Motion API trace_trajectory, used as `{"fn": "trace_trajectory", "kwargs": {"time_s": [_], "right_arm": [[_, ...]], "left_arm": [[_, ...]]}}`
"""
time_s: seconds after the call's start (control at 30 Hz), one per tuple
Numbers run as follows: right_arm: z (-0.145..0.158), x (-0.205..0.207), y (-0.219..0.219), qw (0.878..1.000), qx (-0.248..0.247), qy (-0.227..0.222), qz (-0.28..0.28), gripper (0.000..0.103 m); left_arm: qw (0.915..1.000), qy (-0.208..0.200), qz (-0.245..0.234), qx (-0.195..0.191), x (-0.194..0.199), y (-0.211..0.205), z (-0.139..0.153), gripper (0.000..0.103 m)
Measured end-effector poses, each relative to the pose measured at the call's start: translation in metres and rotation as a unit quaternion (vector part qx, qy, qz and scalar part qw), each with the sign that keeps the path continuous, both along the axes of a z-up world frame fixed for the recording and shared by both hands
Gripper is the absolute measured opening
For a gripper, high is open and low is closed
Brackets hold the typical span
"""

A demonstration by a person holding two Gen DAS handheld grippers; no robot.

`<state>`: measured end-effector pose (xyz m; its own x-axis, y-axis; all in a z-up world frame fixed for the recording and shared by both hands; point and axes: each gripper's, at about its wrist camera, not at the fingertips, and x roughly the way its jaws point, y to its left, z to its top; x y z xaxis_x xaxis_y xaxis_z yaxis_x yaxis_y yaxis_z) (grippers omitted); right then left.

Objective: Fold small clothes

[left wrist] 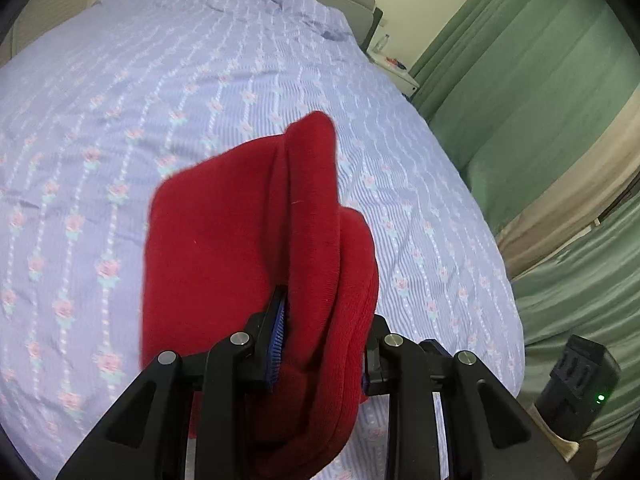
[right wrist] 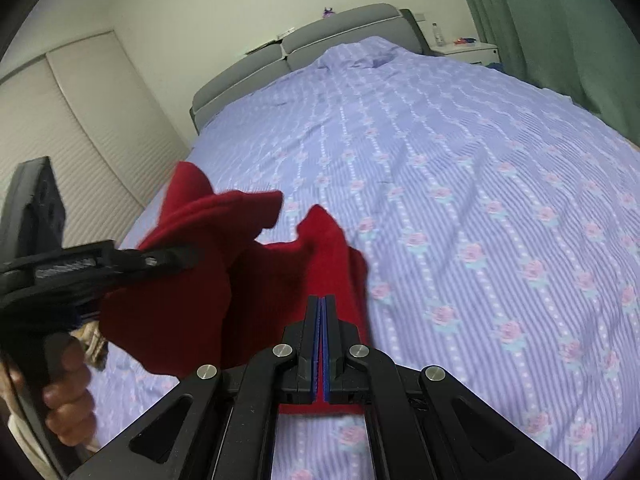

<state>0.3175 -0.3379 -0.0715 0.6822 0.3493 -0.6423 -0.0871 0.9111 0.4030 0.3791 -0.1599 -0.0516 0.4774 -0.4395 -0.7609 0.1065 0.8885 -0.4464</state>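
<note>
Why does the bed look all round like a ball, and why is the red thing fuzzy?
Left wrist view: the fisheye lens bends the bed round; the red cloth has blurry edges. Right wrist view: same bending, dark corners, cloth blurry too.

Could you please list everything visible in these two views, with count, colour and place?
red garment: one, red, held above the bed
bedspread: one, lilac with pink flowers, covering the bed
headboard: one, grey, far end
nightstand: one, white, beside the headboard
bottle: one, clear, on the nightstand
curtains: green, along the bedside
wardrobe: one, cream, opposite wall
left gripper: black, clamped on the garment
right gripper: black, shut
hand: one, holding the left gripper
</note>
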Motion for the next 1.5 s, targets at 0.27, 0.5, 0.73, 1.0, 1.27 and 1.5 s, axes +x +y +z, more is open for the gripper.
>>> {"fn": "trace_trajectory", "kwargs": {"time_s": [0.27, 0.5, 0.73, 1.0, 1.27, 1.5], "right_arm": [[-0.017, -0.016, -0.037, 1.0, 0.013, 0.008, -0.023, 0.0], [-0.032, -0.022, -0.049, 0.999, 0.034, 0.019, -0.032, 0.0], [-0.029, -0.035, -0.052, 0.999, 0.035, 0.022, -0.033, 0.004], [-0.015, -0.055, -0.039, 0.999, 0.02, 0.015, -0.031, 0.03], [0.01, -0.067, -0.004, 1.0, -0.008, -0.011, -0.007, 0.043], [0.041, -0.07, 0.05, 0.997, -0.032, -0.068, 0.027, 0.051]], "left_arm": [[0.9994, 0.009, -0.009, 0.032, -0.006, -0.034, -0.029, 0.029], [0.9982, 0.051, -0.021, 0.021, 0.003, -0.046, -0.054, 0.032], [0.994, 0.068, -0.071, -0.048, 0.01, -0.044, -0.049, 0.078], [0.9863, 0.073, -0.106, -0.103, -0.003, -0.021, -0.009, 0.082], [0.9792, -0.111, -0.168, 0.027, -0.09, 0.039, 0.038, 0.087], [0.9709, -0.172, -0.116, 0.12, -0.144, 0.078, -0.009, 0.086]]}}
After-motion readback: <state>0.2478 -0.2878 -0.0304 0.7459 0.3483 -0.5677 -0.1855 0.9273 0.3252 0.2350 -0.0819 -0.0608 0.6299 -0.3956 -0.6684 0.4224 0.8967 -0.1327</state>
